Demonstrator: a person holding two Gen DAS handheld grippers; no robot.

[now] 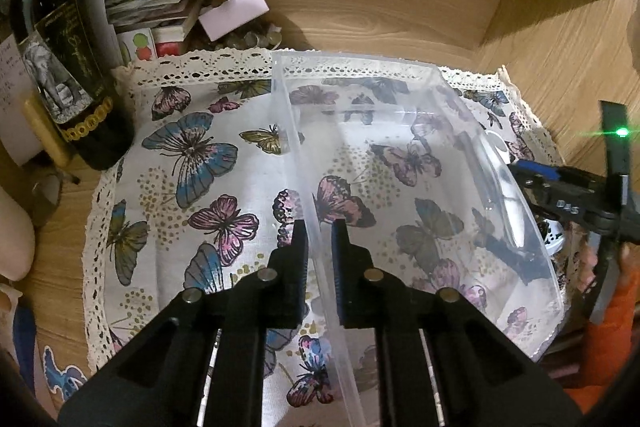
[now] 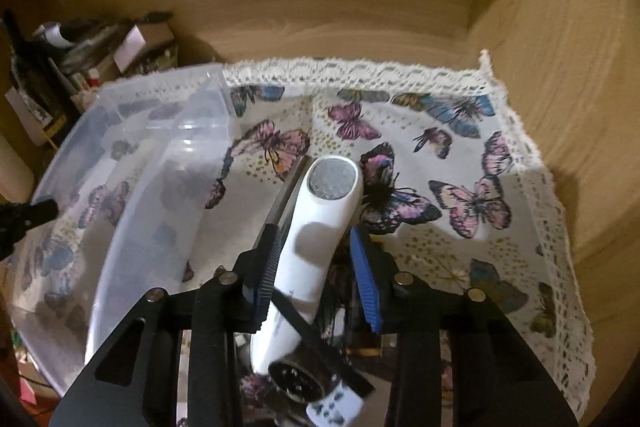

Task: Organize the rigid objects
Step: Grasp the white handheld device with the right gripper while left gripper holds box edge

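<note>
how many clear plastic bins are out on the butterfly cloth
1. The clear bin sits on the butterfly cloth; the left tongs straddle its left wall. More could lie outside both views.

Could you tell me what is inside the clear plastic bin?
Nothing visible: through the clear plastic bin only the butterfly cloth underneath shows. The white handheld device lies outside it, between the right hand-held gripper's fingers.

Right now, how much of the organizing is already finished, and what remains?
Little looks done: the clear plastic bin on the butterfly cloth appears to hold nothing. In hand: the left gripper clamps the bin's near wall, steadying it, while the right gripper straddles the white handheld device; whether it grips firmly is unclear. Left: placing that device into the bin.
</note>
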